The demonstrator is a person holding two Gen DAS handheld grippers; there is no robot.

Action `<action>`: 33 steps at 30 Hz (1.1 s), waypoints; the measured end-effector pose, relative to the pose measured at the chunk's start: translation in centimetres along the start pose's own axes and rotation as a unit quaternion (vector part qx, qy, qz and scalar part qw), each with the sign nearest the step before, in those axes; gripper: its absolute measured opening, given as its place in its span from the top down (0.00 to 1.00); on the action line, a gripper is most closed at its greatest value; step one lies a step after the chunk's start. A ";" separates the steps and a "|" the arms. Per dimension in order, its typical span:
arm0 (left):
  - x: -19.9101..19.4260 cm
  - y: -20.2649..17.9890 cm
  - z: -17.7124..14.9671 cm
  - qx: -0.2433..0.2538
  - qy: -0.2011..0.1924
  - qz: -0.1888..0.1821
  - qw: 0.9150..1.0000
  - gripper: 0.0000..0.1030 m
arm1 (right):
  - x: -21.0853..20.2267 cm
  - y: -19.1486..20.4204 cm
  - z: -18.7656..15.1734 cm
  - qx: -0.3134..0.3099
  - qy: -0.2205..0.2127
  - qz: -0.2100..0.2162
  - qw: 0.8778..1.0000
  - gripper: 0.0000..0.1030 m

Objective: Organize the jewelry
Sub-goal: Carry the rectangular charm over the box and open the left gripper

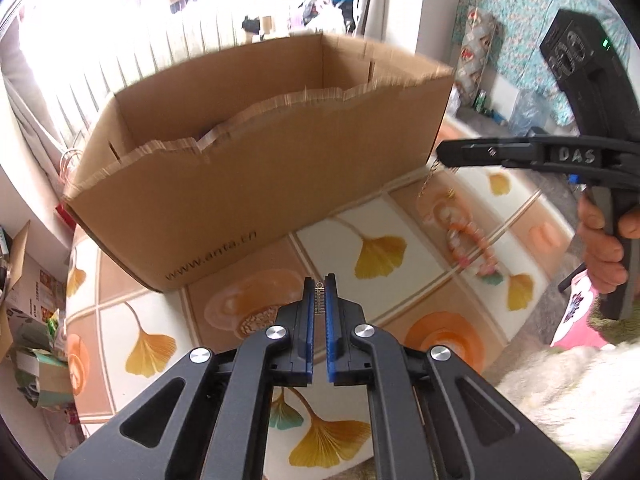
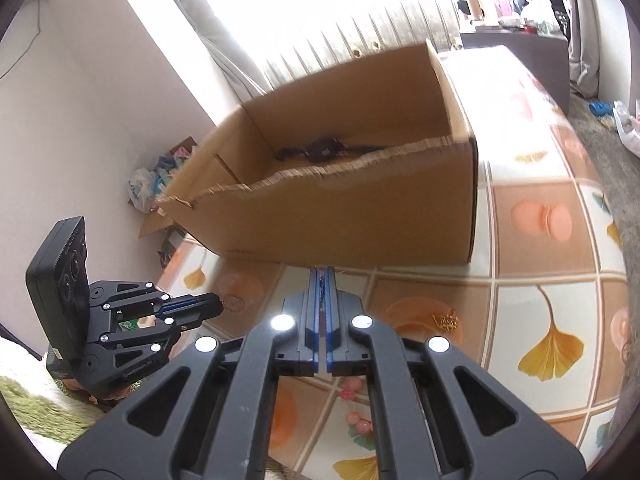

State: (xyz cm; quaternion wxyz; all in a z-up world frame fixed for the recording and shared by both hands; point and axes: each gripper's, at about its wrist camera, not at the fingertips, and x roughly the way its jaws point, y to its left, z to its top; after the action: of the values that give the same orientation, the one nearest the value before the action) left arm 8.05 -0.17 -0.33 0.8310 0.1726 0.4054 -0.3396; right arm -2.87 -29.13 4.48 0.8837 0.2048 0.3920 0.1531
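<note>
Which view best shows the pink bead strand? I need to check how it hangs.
The left wrist view: the bead strand hangs by a chain from the shut right gripper over the table. The right wrist view shows only a few beads below its fingers.

One cardboard box (image 1: 256, 184), open-topped, near rim torn.
Two grippers: left gripper (image 1: 319, 280) and right gripper (image 2: 324, 270).
One small metal charm (image 1: 319, 298), pinched in the left gripper.
One bead necklace (image 1: 468, 240), pink and white, on a gold chain; blurred.
One small gold piece (image 2: 446, 322) on the table.
One dark item (image 2: 320, 150) inside the box, possibly several tangled.
One table (image 2: 540, 248).
One hand (image 1: 600, 248).
</note>
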 end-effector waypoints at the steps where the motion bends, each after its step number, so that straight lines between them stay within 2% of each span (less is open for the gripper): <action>1: -0.6 0.1 0.1 0.000 -0.007 -0.001 1.000 0.95 | -0.4 0.4 0.3 -0.004 -0.006 0.003 1.000 0.99; 5: -3.7 0.9 1.4 -0.005 -0.052 -0.017 0.998 0.95 | -1.9 1.5 1.8 -0.018 -0.033 0.017 0.999 0.99; 10: -7.0 1.9 4.3 -0.007 -0.116 -0.038 0.993 0.95 | -3.4 3.0 4.2 -0.047 -0.070 0.037 0.996 0.99; 12: -7.6 2.5 5.5 -0.008 -0.136 -0.046 0.990 0.95 | -3.7 3.4 5.5 -0.059 -0.084 0.046 0.994 0.99; 15: -7.3 3.0 7.2 -0.011 -0.148 -0.043 0.988 0.95 | -4.2 3.2 6.9 -0.069 -0.097 0.054 0.991 0.99; 18: -5.4 3.8 8.9 -0.027 -0.142 -0.058 0.988 0.95 | -3.3 2.7 8.3 -0.070 -0.101 0.049 0.991 0.99; 22: -2.1 4.6 10.0 -0.059 -0.110 -0.088 0.988 0.95 | -1.0 1.2 9.6 -0.053 -0.081 0.040 0.995 0.99; 27: 1.9 5.3 10.7 -0.093 -0.064 -0.126 0.986 0.95 | 1.6 0.3 9.5 -0.049 -0.052 0.019 0.997 0.99; 33: 4.3 6.0 11.3 -0.114 -0.030 -0.153 0.981 0.95 | 3.4 -0.7 9.1 -0.045 -0.026 -0.004 0.999 0.98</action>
State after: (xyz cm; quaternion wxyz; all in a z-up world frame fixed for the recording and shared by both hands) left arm 20.43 -4.09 3.24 0.7954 0.0024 0.4377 -0.4192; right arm 6.25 -30.49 7.55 0.9024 0.1672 0.3626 0.1619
